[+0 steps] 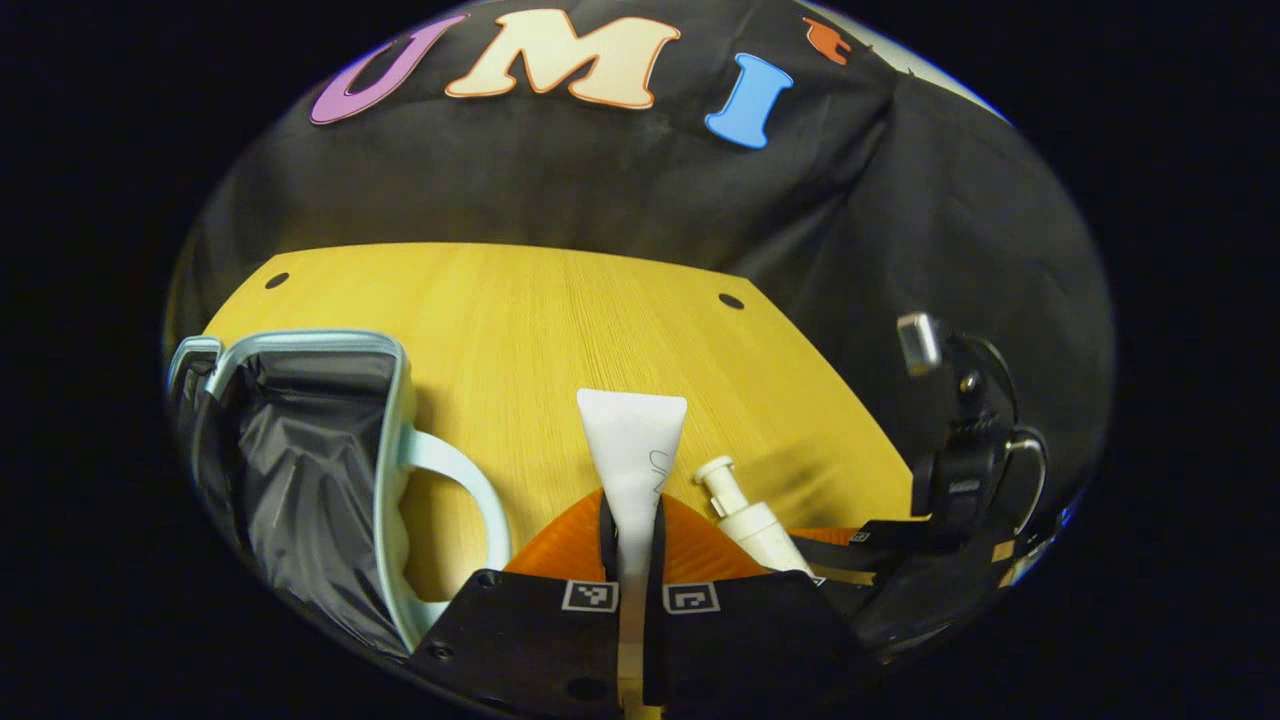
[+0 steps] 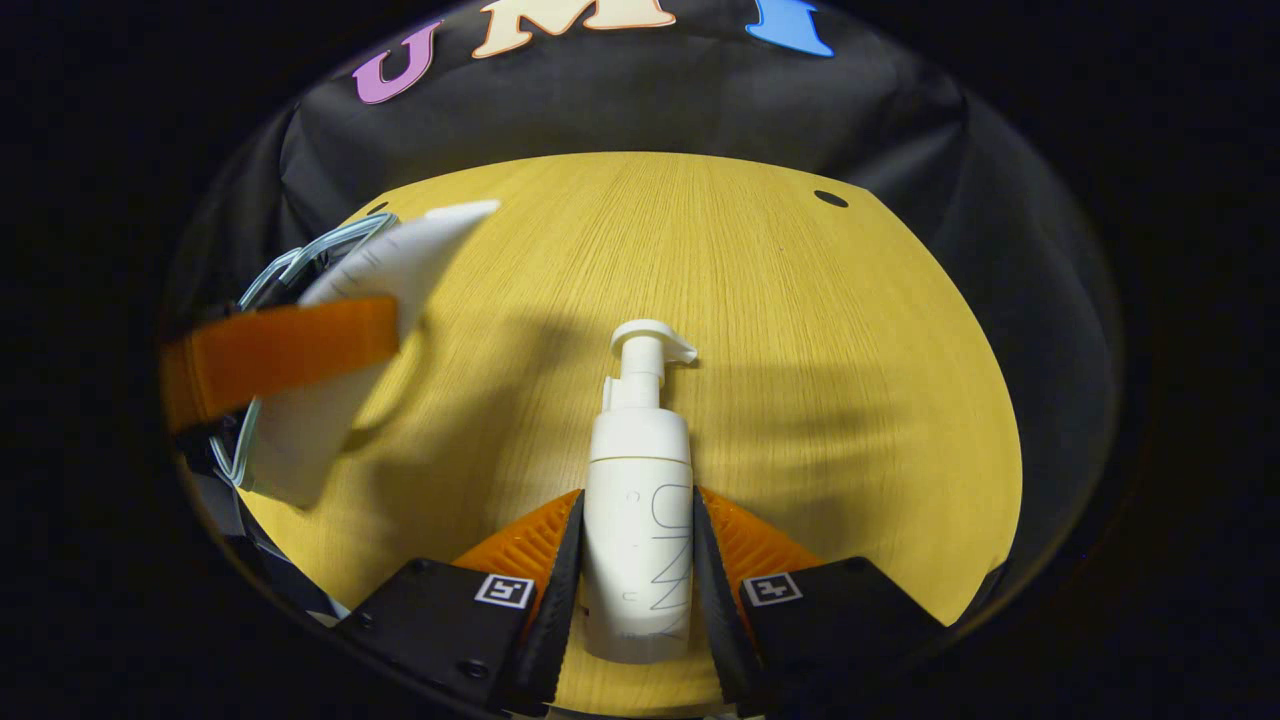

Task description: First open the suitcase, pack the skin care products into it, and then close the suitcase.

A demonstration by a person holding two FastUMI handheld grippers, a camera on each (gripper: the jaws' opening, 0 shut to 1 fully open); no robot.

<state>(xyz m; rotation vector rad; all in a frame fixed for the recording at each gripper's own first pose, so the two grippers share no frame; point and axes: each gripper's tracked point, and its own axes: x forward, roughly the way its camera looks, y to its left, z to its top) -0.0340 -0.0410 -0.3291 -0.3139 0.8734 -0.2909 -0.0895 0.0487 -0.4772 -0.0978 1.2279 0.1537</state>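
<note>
Left gripper (image 1: pixel 632 520): clamped on a white flat tube (image 1: pixel 632 445), both fingers (image 1: pixel 607 525) pressed against its narrow lower part, crimped wide end pointing up and away. Held above the wooden table (image 1: pixel 560 330).

Right gripper (image 2: pixel 637 560): clamped on a white pump bottle (image 2: pixel 640 500), one finger (image 2: pixel 562 570) on each side of the body, pump head (image 2: pixel 650 345) pointing away. Whether lifted or resting on the tabletop (image 2: pixel 800 380) cannot be told; a shadow lies just beyond it.

Same pump bottle (image 1: pixel 752 515) seen from the left gripper view: just right of the tube, tilted, nozzle leaning left. Right gripper's body (image 1: pixel 965 450) at the right, off the table edge, with a metal part at its top.

Same tube (image 2: pixel 380 300) seen from the right gripper view: at the left, slanted, wide end up and to the right, crossed by a finger (image 2: pixel 280 360) of the left gripper.

Suitcase (image 1: pixel 300 470): open, at the near left of the table, pale blue shell, dark crumpled lining visible inside, looped handle (image 1: pixel 465 500) sticking out to the right. Contents not discernible in the dark lining. In the right gripper view, rim (image 2: pixel 300 265) showing behind the tube at the left edge.

Table: yellow wood grain, two dark round holes (image 1: pixel 731 301) near the far corners.

Booth wall (image 1: pixel 600 180): black cloth, beyond the table.
</note>
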